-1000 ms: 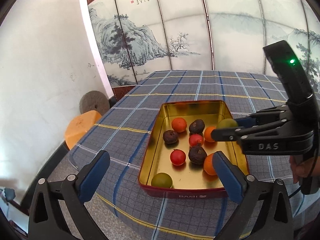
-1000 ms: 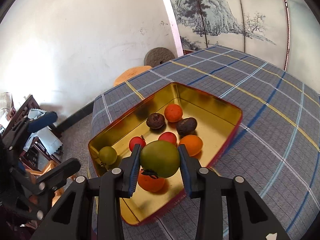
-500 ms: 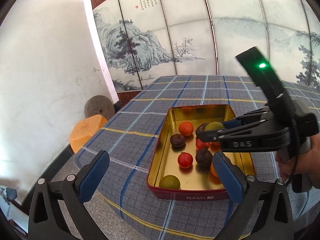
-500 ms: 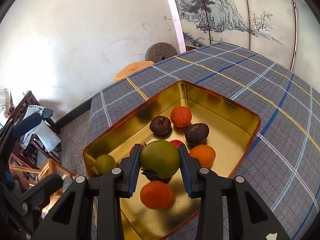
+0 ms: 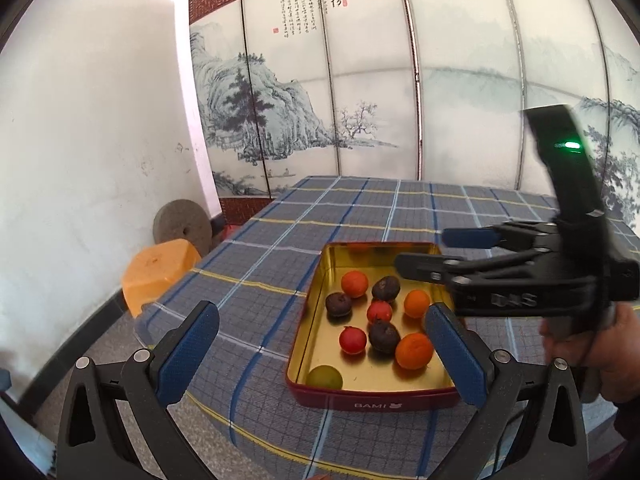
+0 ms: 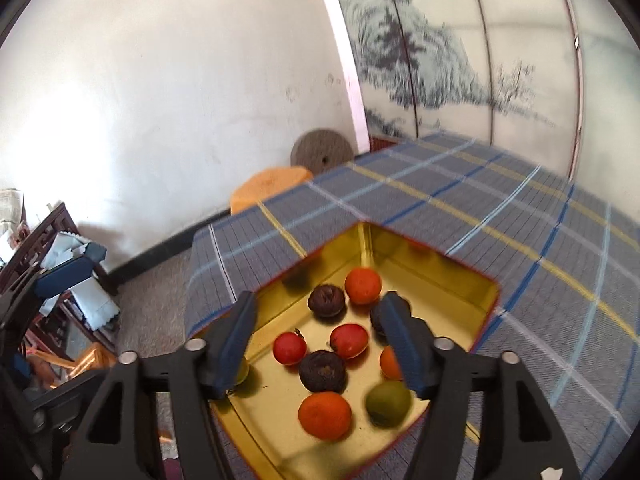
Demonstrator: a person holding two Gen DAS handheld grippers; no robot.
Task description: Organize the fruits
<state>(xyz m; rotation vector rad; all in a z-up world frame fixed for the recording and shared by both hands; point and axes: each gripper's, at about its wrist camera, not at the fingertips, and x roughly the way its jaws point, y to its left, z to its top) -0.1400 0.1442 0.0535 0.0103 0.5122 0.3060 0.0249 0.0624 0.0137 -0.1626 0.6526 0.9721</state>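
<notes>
- A shallow rectangular metal tin, red outside with a glossy gold inside, sits near the corner of the counter, which is covered in a blue-grey plaid cloth with yellow and pale stripes.
- In the tin lie smooth round orange fruits, glossy red fruits, wrinkled dark purple fruits and a small green fruit at the near-left corner.
- A larger matte green round fruit rests on the tin floor, just beside an orange one, close to the near wall.
- The right gripper hovers over the tin with its blue ribbed fingers spread apart and nothing between them; half a second ago they clamped that larger green fruit, which now lies released in the tin.
- The left gripper hangs off the counter's near edge, its textured blue fingers wide apart and empty, as before.
- Behind the counter stands a folding screen painted with an ink landscape; a white plaster wall, a round grey millstone and an orange stool are at the left.
</notes>
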